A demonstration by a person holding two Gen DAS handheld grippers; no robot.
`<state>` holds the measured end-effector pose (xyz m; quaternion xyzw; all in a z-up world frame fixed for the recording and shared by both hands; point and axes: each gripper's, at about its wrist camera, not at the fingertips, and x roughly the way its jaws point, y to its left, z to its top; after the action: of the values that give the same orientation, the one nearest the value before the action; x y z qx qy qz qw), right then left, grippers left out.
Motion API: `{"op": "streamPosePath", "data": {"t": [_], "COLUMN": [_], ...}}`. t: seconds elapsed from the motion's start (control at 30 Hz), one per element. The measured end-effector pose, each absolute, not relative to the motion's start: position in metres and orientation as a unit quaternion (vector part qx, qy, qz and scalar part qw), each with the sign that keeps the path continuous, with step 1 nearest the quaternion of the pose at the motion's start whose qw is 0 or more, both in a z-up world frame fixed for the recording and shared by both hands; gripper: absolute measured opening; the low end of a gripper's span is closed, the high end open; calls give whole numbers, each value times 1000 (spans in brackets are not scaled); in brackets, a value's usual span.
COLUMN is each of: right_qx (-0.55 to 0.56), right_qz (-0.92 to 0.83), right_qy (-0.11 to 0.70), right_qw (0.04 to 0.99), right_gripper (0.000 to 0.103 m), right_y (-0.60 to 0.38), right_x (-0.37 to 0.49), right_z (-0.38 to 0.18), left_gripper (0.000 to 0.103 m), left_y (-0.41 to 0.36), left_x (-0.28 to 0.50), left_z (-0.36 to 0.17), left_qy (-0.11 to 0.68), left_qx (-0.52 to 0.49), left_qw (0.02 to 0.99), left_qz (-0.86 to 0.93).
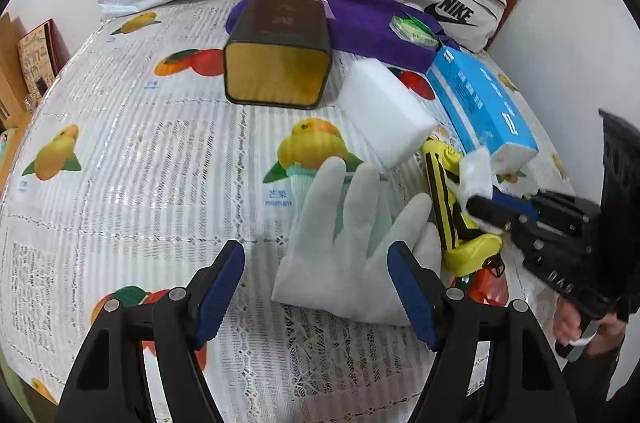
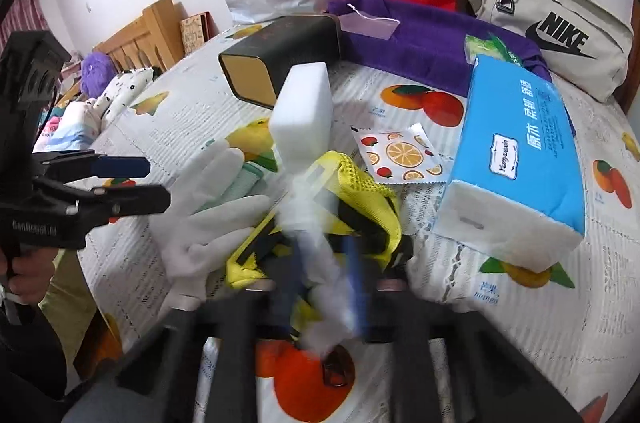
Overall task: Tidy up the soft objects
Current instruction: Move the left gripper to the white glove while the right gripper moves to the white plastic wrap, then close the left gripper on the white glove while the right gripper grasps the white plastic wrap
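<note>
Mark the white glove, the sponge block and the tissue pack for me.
white glove [image 1: 352, 263], left wrist view, on its palm.
sponge block [image 1: 384, 111], left wrist view, on its top face.
tissue pack [image 2: 516, 151], right wrist view, on its blue top.

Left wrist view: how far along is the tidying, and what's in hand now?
Nothing looks put away. The right gripper has its jaws shut on a white tissue above the yellow mesh bag. The left gripper hangs open over the white glove. The sponge and tissue pack lie loose on the table.
</note>
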<state>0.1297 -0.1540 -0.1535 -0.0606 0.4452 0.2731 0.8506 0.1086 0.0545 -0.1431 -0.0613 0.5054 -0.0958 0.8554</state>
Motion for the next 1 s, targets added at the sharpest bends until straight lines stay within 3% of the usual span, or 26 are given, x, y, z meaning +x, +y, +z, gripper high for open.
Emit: {"op": "streamPosePath", "data": {"t": [0.2,0.43,0.67,0.77,0.83,0.9,1.0], "right_qx": [-28,-15,-5,3,9,18,23], "right_qz": [284,277,264,259,256,258,262], "right_qy": [416,397,384,384,384,386,384], "right_qw": [864,875,885,886,887,886,885], "right_gripper": [7,7,7,7,7,7,7], "right_y": [-165,-177,-193,-201,-205,-208,-210], "right_x": [126,122,115,114,114,114,115], "right_z": [-132,-115,-106,-106,-106,-106,-105], "left_gripper": [73,89,85,68,41,24,14], "left_y": [45,24,7,7,6,5,2], "left_x": [110,109,105,105,105,106,107], "left_z": [-148,-161,-166,-163,-160,-158,-156], "left_qy": [506,511,476,468,465,467,472], "left_qx": [-56,-16,60,58,56,53,50], "left_qw": [853,850,871,876,877,874,870], "left_qz": [-114,-128,-109,-103,-110,-122,-133]}}
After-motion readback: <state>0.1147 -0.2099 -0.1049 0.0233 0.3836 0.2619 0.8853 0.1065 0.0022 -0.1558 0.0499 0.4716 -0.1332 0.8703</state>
